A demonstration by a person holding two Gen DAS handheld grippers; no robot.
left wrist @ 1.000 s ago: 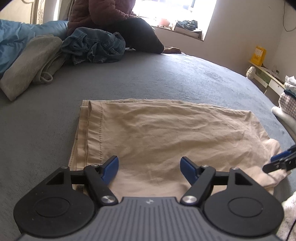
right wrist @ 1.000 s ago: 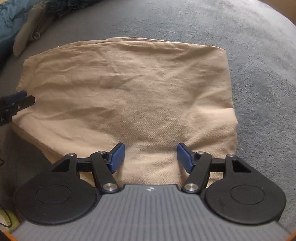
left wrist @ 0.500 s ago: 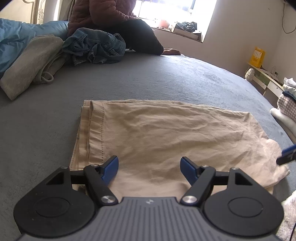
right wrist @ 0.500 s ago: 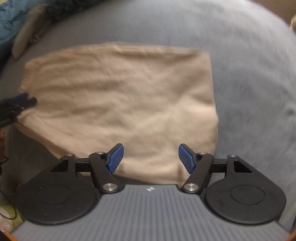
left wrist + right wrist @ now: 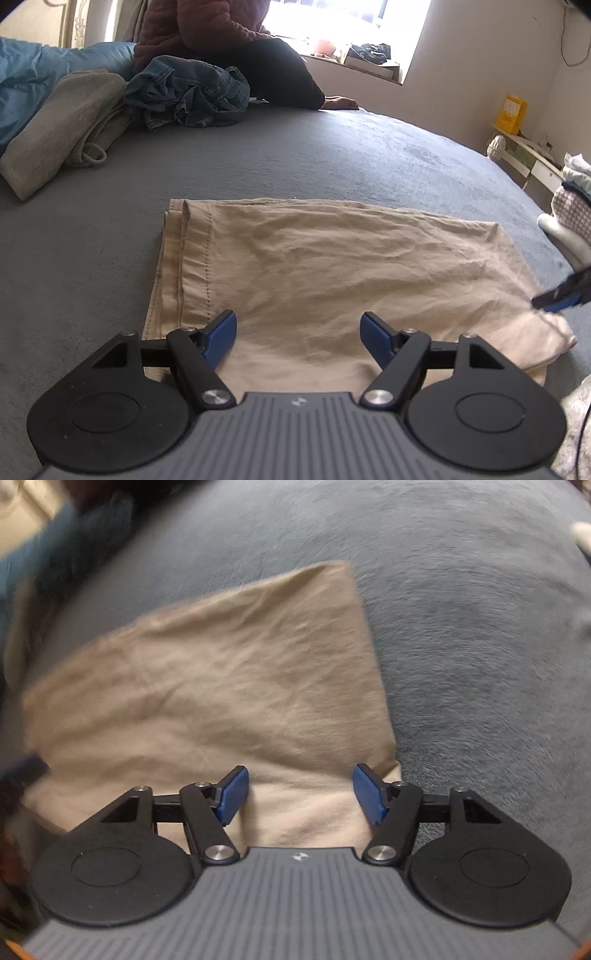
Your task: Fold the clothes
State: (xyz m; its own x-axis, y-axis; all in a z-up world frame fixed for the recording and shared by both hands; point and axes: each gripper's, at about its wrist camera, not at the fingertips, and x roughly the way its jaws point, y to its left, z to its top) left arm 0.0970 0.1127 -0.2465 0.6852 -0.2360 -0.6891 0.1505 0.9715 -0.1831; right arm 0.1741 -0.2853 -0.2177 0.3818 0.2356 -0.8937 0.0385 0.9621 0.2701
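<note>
Garment: a beige folded garment [image 5: 332, 273] lies flat on the grey bed [image 5: 332, 155], a creased rectangle in several layers.
Left edge: a stitched hem band [image 5: 195, 266] runs along it in the left wrist view, with two more layer edges stepped just outside it.
Right edge: straight in the right wrist view [image 5: 373, 664]; the near right corner [image 5: 391, 771] bulges a little.
Near right corner, left wrist view: lower layers stick out past the top one [image 5: 550, 332].
My left gripper [image 5: 297, 334]: fingers apart, holding nothing, low over the near edge of the cloth beside the hem band.
My right gripper [image 5: 299, 794]: fingers apart and empty, over the near right corner; this view is blurred. Its tip [image 5: 561, 291] shows at the right edge of the left wrist view, above the cloth's right end.
Open room: bare grey bed lies beyond the far edge and to both sides of the cloth.
Far left: a grey-beige garment [image 5: 62, 129] and a heap of denim [image 5: 188, 96], well apart from the cloth.
Behind: a person [image 5: 236, 48] sits on the bed by the window [image 5: 343, 22].
Right: stacked textiles [image 5: 576, 199] past the bed's edge.
</note>
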